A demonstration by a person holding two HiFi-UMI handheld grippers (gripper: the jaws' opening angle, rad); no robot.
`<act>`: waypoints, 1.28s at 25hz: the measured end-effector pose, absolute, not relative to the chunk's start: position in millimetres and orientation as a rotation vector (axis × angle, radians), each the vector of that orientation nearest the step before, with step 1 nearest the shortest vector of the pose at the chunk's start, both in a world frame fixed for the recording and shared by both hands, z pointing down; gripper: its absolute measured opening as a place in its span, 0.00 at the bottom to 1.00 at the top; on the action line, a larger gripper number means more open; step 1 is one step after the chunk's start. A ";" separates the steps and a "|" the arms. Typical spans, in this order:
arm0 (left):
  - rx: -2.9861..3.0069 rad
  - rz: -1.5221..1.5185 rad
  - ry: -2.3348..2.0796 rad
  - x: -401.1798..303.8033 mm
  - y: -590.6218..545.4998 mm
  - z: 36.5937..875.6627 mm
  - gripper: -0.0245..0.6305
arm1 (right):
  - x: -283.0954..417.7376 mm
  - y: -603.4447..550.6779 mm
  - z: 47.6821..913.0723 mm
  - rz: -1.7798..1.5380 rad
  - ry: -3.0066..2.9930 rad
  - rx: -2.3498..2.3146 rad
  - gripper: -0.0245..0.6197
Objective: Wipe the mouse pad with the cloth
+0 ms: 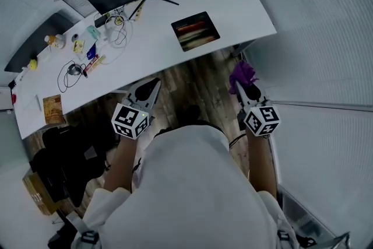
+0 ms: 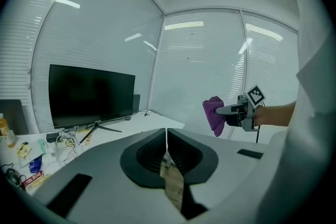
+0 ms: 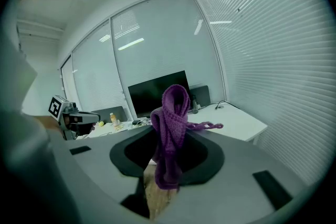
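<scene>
The purple knitted cloth hides where my right gripper pinches, and I can't tell the tiny bits on the white desk.

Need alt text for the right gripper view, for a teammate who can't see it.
The right gripper is shut on a purple cloth, bunched above its jaws and hanging below. Behind is a white desk with a dark monitor; the left gripper is in the air at frame left.

White shirt, grey left gripper, right gripper, black-white marker cubes
</scene>
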State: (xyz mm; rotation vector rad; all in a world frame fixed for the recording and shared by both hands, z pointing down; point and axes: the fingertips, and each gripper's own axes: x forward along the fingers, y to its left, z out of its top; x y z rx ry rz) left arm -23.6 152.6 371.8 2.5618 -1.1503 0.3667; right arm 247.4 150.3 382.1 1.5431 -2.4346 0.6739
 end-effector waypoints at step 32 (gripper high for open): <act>2.426 0.373 -1.164 -39.3 25.5 427.4 0.07 | 201.8 10.3 449.6 0.788 -2.372 1.277 0.24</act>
